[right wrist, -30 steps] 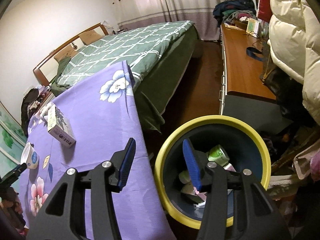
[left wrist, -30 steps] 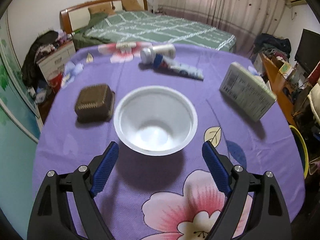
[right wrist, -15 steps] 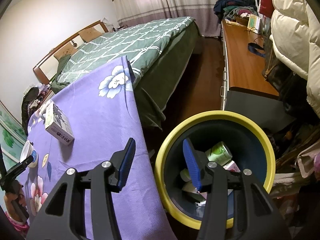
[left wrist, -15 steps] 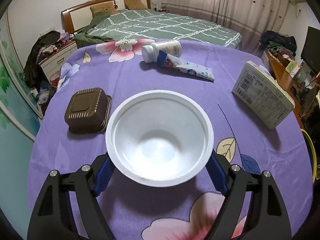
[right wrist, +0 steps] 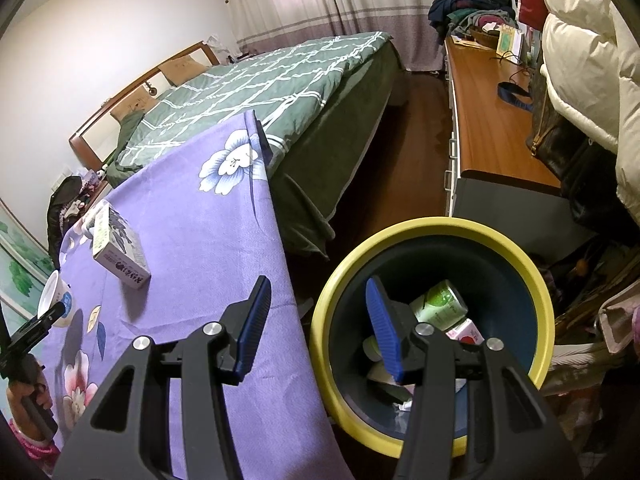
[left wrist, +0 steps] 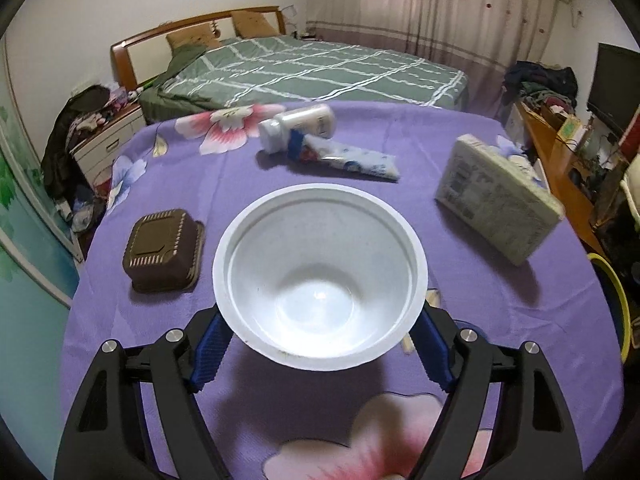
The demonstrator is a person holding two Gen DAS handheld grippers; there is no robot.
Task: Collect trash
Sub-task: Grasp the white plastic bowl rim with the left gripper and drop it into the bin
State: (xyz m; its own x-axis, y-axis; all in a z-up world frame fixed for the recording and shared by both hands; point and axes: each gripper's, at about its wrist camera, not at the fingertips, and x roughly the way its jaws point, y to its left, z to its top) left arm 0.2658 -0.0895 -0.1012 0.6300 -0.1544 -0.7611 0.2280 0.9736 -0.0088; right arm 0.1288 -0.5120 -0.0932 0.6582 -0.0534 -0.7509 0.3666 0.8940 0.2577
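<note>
My left tongs pinch the white bowl by its sides, both blue pads on it, above the near part of the purple table. Bare cloth lies all around it. My right tongs stand spread, holding nothing, over the table's right edge and the yellow-rimmed bin.

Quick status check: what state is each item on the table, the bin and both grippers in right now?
White plastic bowl: upright, empty, held.
Left gripper: shut on the bowl.
Right gripper: open, empty.
Brown plastic tray: upside down.
White bottle: lying, capped.
Toothpaste tube: lying flat.
Yellow-rimmed bin: open, partly filled.
</note>
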